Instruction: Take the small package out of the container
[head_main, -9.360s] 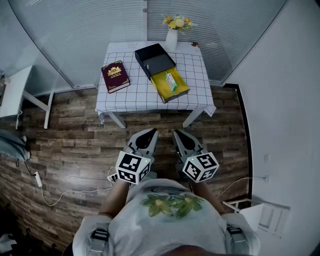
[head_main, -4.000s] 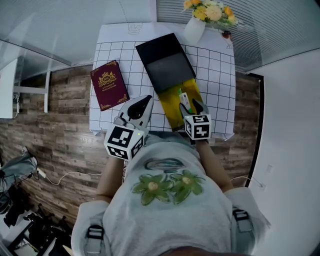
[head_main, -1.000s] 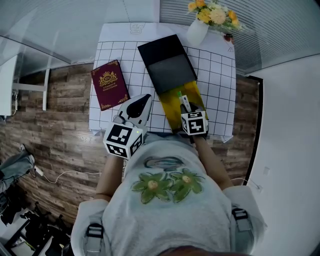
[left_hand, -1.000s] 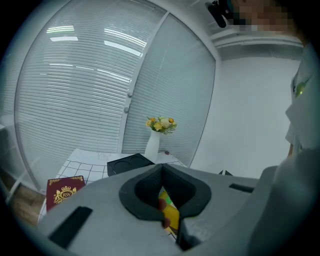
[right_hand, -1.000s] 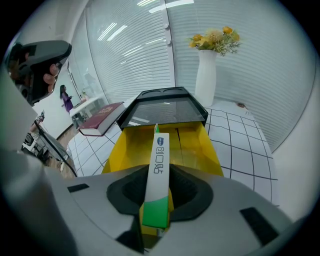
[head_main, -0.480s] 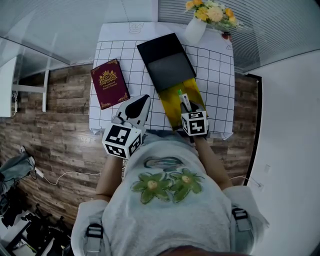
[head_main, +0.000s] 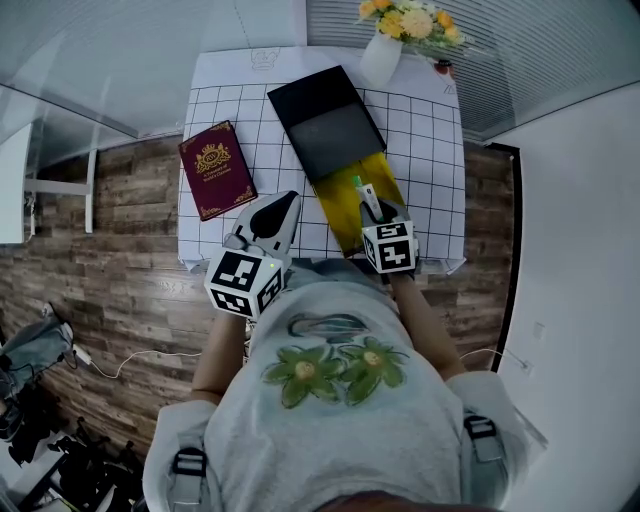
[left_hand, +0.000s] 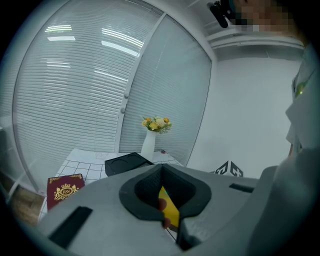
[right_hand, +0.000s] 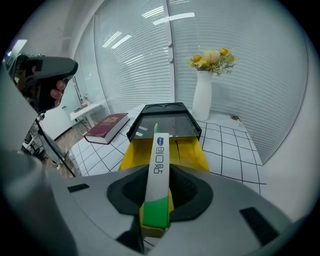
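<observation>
A: Gripping anything with the right gripper (right_hand: 156, 201)?

B: Yes. Clenched on the small package (right_hand: 159, 150), pinching its green end from both sides. Leaves the white printed length sticking out ahead, edge up.

A: And placed where?

B: Held above the near half of the yellow drawer (right_hand: 190, 150), which stands open from the black container (right_hand: 165, 120) toward the near table edge. Aimed lengthwise along the drawer, toward the black part. Seen from the head view, sits over the drawer's near end, right of its middle. Impossible to say from either view whether clear of the drawer's floor or touching it.

A: Anything in the left gripper (head_main: 284, 204)?

B: Nothing. Shut tip to tip, with only a sliver of the yellow drawer showing through the hollow behind the tips. Hovers over the near strip of the table (head_main: 432, 140), between the red book (head_main: 212, 182) and the drawer, apart from both.

A: Worth noting anything else on the checked cloth?

B: Only a white vase (head_main: 381, 60) of yellow flowers (head_main: 405, 22) at the far edge, just beside the container's far right corner. Also shows the book lying flat and closed, well left of the container.
</observation>
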